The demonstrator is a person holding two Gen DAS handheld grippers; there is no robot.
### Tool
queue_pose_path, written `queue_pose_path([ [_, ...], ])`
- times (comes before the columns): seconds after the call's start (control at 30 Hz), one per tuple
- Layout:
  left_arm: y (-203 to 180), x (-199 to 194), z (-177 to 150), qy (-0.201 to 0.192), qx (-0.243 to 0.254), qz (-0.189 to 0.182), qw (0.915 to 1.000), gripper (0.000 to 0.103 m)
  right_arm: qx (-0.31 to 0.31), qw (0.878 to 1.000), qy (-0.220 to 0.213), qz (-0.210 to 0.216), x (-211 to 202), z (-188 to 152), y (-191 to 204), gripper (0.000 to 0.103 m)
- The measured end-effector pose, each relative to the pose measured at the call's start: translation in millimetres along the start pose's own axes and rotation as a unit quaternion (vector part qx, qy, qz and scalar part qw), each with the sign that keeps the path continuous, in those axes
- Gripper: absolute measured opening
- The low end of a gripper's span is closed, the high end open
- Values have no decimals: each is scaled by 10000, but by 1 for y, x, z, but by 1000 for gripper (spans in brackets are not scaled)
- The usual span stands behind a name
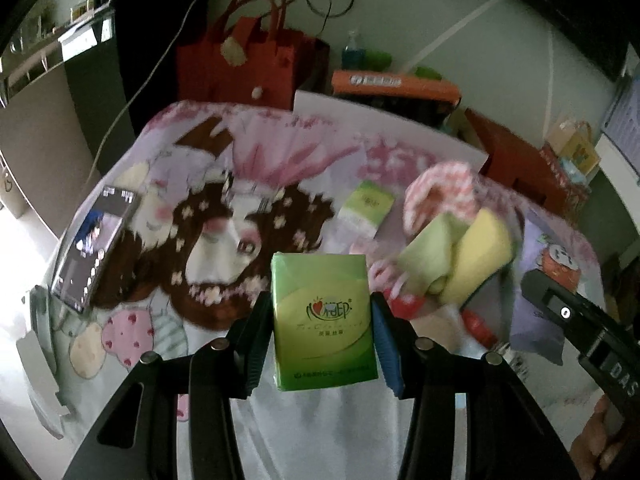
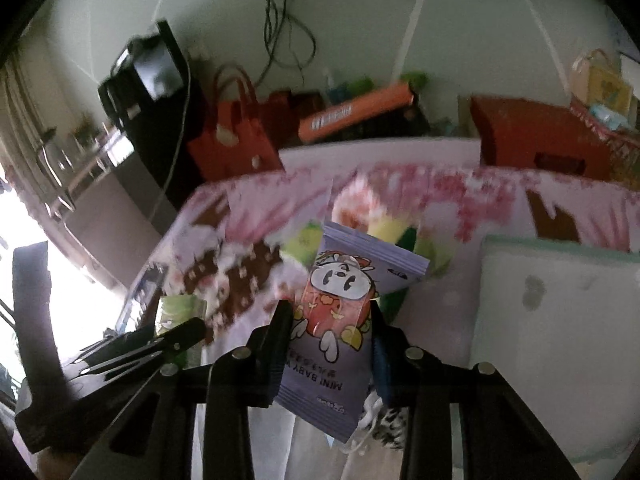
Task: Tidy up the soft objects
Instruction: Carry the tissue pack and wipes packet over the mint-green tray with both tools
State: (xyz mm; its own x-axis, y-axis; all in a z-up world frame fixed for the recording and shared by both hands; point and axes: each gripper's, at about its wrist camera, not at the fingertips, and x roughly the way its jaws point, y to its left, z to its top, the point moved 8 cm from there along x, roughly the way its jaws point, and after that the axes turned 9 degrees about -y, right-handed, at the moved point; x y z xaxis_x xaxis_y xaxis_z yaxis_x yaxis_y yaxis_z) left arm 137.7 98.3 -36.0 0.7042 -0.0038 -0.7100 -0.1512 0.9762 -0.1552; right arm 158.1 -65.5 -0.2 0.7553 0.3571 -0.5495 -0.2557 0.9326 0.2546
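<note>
Above a cartoon-printed bedsheet (image 1: 208,216), the left gripper (image 1: 320,320) clamps a light, squashy green tissue pack (image 1: 323,320) by its sides, while the right gripper (image 2: 328,340) pinches a crinkly purple wipes pouch (image 2: 340,332) mid-body.

Your cartoon-print bedsheet (image 1: 208,216) has a phone (image 1: 94,244), a green tissue pack (image 1: 366,208) and yellow sponges (image 1: 476,256) lying on it.

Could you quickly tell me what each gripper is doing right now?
Left gripper: closed on the green tissue pack.
Right gripper: closed on the purple wipes packet.
</note>
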Motion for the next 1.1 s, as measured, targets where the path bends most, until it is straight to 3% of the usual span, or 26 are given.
queue_pose_path([
  [0.17,-25,-14,31,-315,9,-140,9994,49,64,9994,-263,-238,-17,19,-20,38],
  [0.37,-80,-21,45,-526,314,-431,9972,49,467,9935,-302,-997,-30,16,-87,38],
  [0.6,-157,-16,32,-441,698,-908,9924,49,979,9797,-411,-1701,-57,13,-165,38],
  [1.1,-276,9,-15,-177,1709,-1407,9750,49,1743,9505,-480,-2528,-104,-5,-278,38],
])
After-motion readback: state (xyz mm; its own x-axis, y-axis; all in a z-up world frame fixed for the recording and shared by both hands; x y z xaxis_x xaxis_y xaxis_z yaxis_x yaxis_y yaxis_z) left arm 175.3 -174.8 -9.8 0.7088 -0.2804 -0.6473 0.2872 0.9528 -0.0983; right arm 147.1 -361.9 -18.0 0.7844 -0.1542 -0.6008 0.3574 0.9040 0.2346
